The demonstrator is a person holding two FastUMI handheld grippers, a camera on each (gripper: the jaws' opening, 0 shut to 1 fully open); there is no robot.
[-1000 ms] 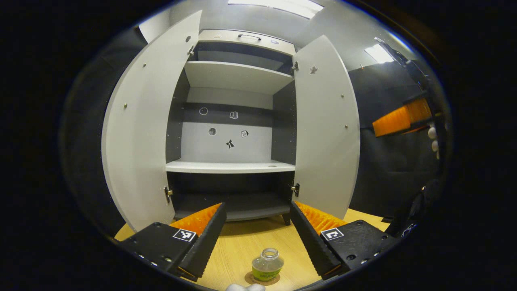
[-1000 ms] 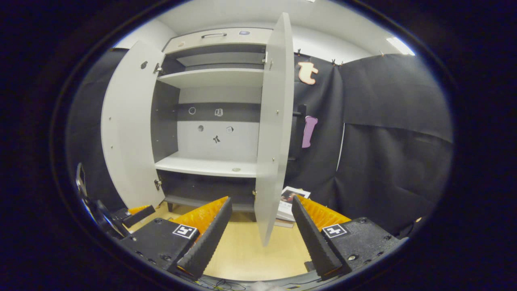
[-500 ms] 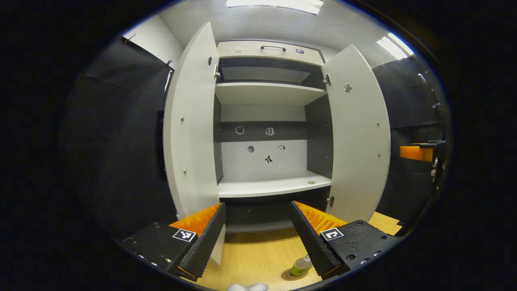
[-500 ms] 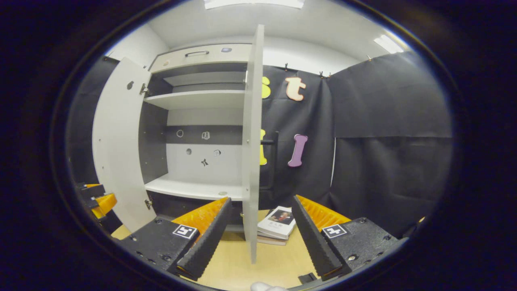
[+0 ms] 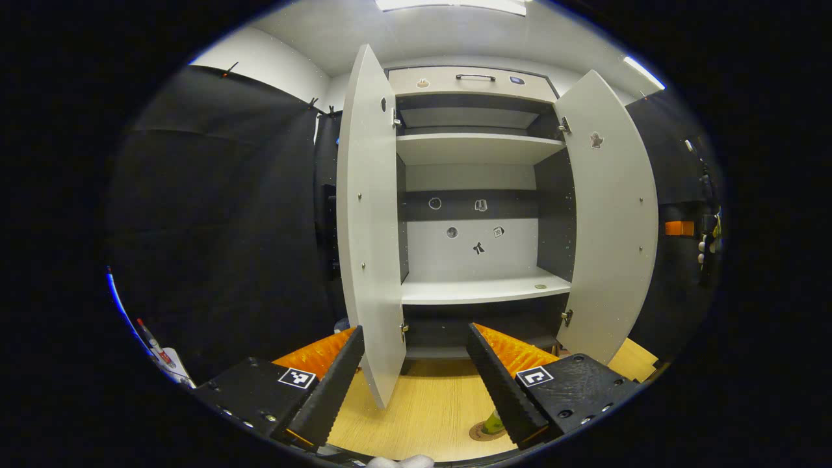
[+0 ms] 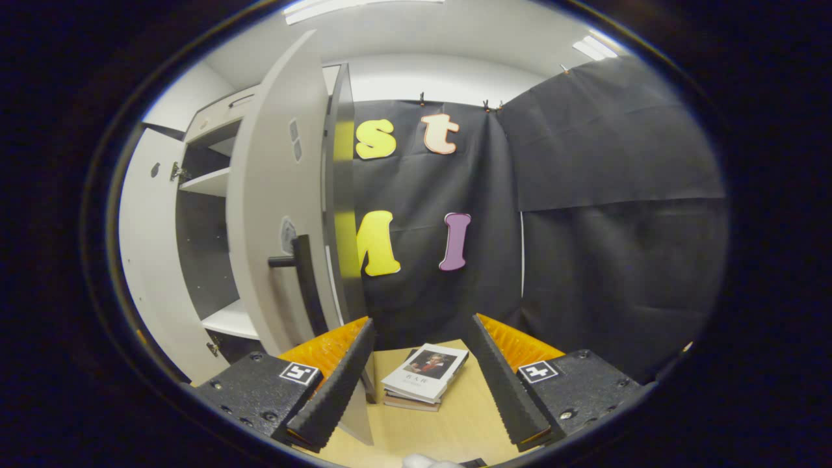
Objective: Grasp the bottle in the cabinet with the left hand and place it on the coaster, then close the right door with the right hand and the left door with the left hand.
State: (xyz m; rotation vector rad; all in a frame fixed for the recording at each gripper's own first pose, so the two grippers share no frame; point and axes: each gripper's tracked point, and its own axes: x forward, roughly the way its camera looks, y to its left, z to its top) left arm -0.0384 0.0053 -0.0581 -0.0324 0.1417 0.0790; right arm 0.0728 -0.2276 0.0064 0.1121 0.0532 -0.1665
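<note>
With the cabinet (image 5: 481,195) as our marker, we read the scene from its left side across. In the left gripper view, our left gripper (image 5: 413,374) hangs in front of the left door (image 5: 370,247), fingers spread wide and holding nothing, the door's free edge standing just between them; we judge it is lined up there to swing that door shut later. The door stands wide open, so the shelves (image 5: 484,289) inside are laid bare: we see nothing standing on them, only a small round mark on the middle shelf and a few stickers on the back panel. In front of the cabinet, low and to the right on the table (image 5: 429,416), the bottle (image 5: 495,422) sits on the coaster (image 5: 484,432), partly hidden behind a gripper finger, so the placing looks done. In the right gripper view, our right gripper (image 6: 419,377) faces the outer side of the right door (image 6: 273,214), beside its dark handle (image 6: 302,273), fingers wide apart and empty. We take that position as the start of pushing it closed. Right of the cabinet, books (image 6: 426,377) lie stacked on the table.
</note>
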